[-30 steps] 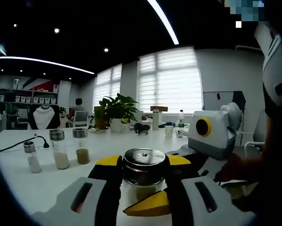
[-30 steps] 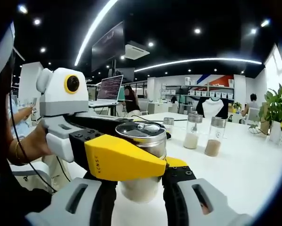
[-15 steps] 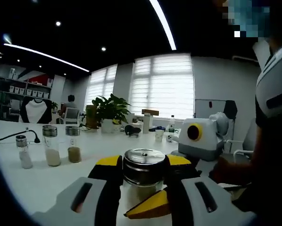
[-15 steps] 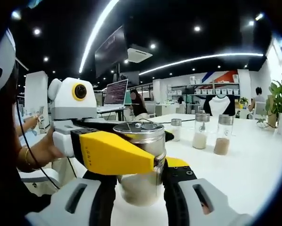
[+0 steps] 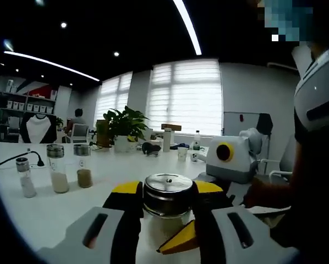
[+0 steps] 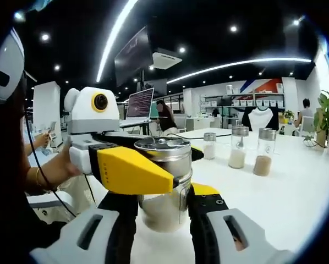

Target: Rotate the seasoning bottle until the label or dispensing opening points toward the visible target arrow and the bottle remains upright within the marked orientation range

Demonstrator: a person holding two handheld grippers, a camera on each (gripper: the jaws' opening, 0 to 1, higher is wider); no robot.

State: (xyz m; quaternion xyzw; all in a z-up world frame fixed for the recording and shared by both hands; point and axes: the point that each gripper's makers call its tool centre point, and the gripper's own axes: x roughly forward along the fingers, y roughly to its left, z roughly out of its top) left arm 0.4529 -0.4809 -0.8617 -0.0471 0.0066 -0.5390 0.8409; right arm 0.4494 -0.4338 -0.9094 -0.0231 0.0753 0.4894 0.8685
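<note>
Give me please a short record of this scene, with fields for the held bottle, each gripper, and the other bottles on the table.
held bottle: seasoning bottle, upright, steel cap, pale contents
left gripper: shut on the cap
right gripper: closed around the glass body
other bottles: three spare bottles standing apart on the white table
target arrow: cannot tell

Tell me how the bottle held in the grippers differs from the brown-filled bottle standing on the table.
The held bottle is wide and squat; the brown-filled bottle is slim and tall. The held bottle contains pale, whitish seasoning, the other brown. The held bottle sits clamped by the left gripper and right gripper; the brown-filled bottle stands free on the white table, beside two other bottles. Both are upright, clear-bodied, with metal caps.
</note>
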